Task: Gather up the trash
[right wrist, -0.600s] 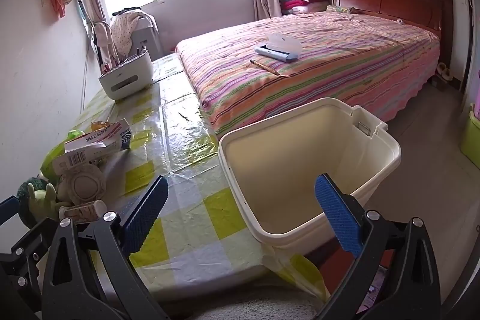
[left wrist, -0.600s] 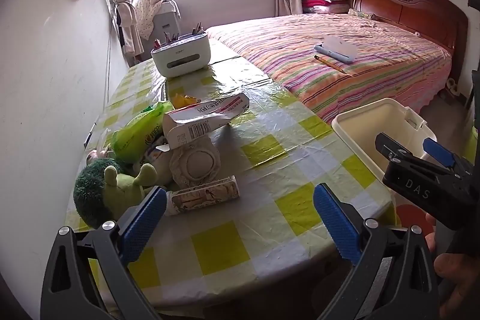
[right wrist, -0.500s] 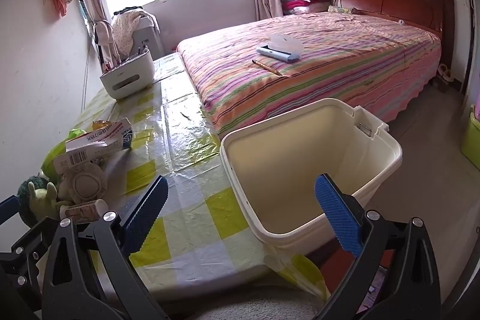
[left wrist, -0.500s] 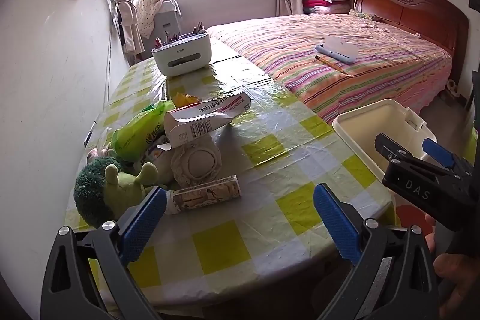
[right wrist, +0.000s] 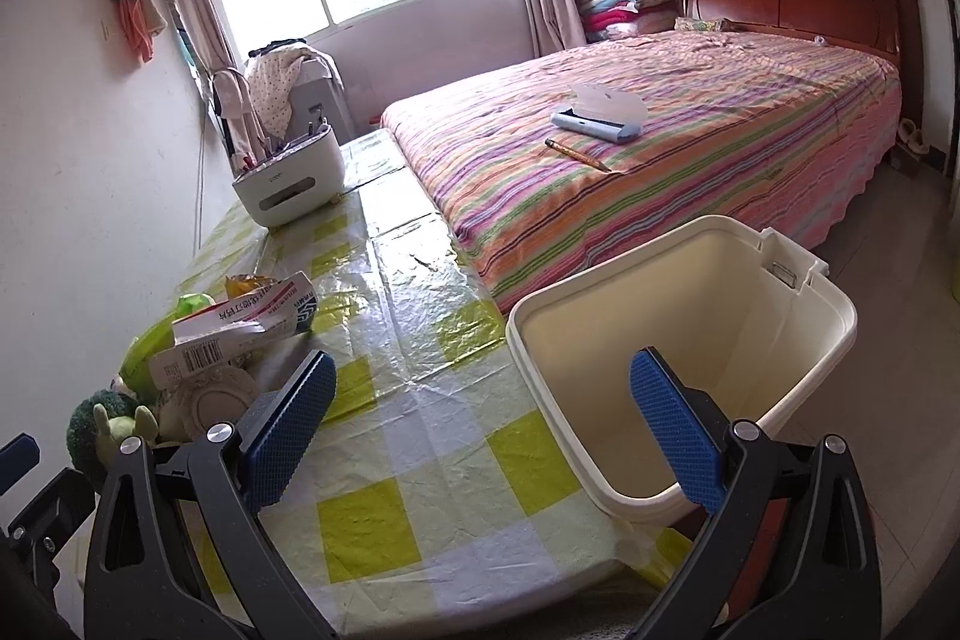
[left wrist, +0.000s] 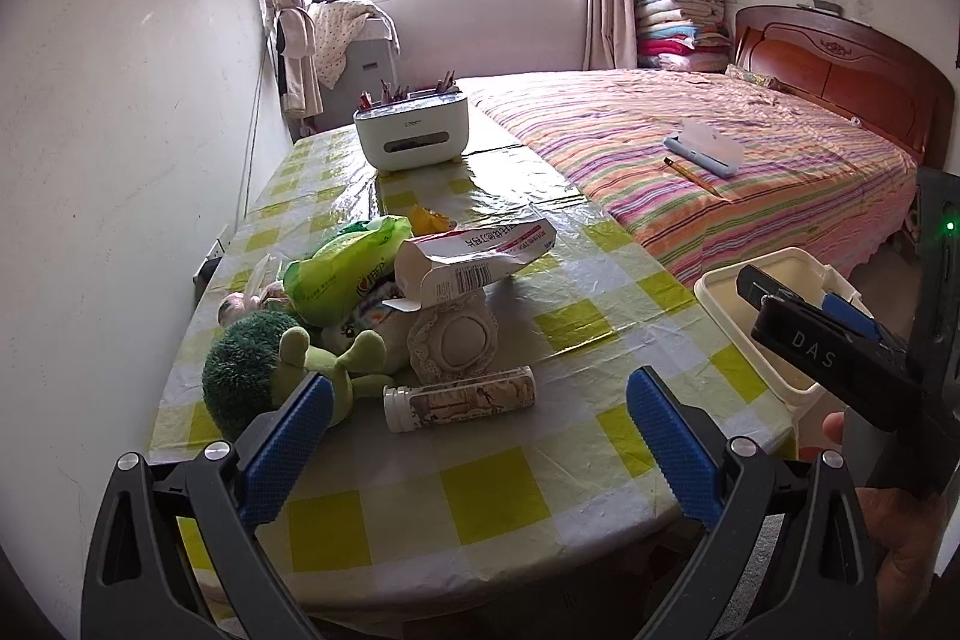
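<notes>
1. Left gripper [left wrist: 477, 439]: fingers [left wrist: 282, 445] spread wide, nothing between them, hovering over the near edge of the worktop [left wrist: 492, 484]. Right gripper [right wrist: 477, 436]: likewise wide and empty, above the gap between the worktop and the cream bin [right wrist: 831, 304].
2. Trash, location: a heap at the worktop's left side: torn carton [left wrist: 474, 259], green wrapper [left wrist: 342, 274], small printed bottle [left wrist: 459, 397] lying flat nearest me.
3. Risk, wrong pick: the green plush toy [left wrist: 252, 379] and a lace-edged pad [left wrist: 456, 340] touch the trash; a broad closing of my fingers could catch them too.
4. Risk, roll: the bottle lies on its side on glossy sheeting; a nudge may send it off the edge.
5. Risk, topple: the carton rests on top of the heap and may slide if its support is disturbed.
6. Risk, missed drop: the bin stands just beside the worktop, possibly lower; its footing is hidden.
</notes>
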Tool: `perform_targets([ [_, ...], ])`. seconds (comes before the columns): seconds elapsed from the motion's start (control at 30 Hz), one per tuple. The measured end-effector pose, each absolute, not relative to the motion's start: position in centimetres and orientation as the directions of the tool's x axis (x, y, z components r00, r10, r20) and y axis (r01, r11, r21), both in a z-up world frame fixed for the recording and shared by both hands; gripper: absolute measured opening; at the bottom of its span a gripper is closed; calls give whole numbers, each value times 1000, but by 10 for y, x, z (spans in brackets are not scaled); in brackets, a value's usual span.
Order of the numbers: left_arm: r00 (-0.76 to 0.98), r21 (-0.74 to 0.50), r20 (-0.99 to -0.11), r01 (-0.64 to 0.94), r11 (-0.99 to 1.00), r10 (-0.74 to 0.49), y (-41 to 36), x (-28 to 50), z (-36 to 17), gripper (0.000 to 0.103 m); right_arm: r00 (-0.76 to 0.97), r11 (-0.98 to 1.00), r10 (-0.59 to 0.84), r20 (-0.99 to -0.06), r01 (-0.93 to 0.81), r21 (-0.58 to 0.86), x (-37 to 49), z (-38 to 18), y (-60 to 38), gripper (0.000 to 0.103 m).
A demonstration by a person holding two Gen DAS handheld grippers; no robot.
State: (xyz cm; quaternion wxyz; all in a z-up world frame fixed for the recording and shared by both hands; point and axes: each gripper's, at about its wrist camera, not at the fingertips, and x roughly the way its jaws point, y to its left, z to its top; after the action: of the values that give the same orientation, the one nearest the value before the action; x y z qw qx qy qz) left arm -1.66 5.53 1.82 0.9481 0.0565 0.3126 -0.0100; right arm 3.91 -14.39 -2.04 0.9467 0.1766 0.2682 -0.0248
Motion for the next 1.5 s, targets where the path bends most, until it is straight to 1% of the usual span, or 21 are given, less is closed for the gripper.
perform_targets([
  [0.1, 806, 87, -592, 30, 996, 27, 63, -17, 20, 96, 869, 931, 67, -491, 123, 345, 51, -14, -137, 97],
  [0.27, 798, 75, -600, -13, 997, 55, 69, -16, 18, 96, 891, 937, 65, -449, 100, 334, 57, -13, -127, 97],
  [0.33, 792, 69, -608, -18, 997, 57, 69, -15, 17, 96, 888, 940, 75, -454, 89, 330, 58, -17, -123, 97],
  [0.43, 790, 47, -613, 5, 999, 25, 68, -17, 16, 95, 880, 942, 87, -467, 81, 327, 60, -25, -119, 97],
  [0.63, 811, 57, -585, 22, 998, 16, 59, -23, 17, 96, 880, 942, 94, -466, 73, 328, 58, -35, -124, 97],
  [0.8, 806, 49, -592, 22, 999, 12, 61, -21, 12, 95, 873, 933, 115, -474, 68, 352, 58, -42, -128, 97],
  [1.07, 801, 44, -598, 19, 999, 11, 61, -21, 6, 95, 873, 946, 104, -477, 61, 318, 56, -43, -124, 97],
  [1.23, 802, 50, -597, 13, 999, 19, 63, -21, 4, 96, 878, 954, 68, -474, 82, 288, 52, -42, -124, 97],
  [1.5, 793, 21, -609, -2, 1000, 15, 71, -18, 0, 96, 878, 958, 46, -477, 96, 269, 51, -42, -124, 97],
])
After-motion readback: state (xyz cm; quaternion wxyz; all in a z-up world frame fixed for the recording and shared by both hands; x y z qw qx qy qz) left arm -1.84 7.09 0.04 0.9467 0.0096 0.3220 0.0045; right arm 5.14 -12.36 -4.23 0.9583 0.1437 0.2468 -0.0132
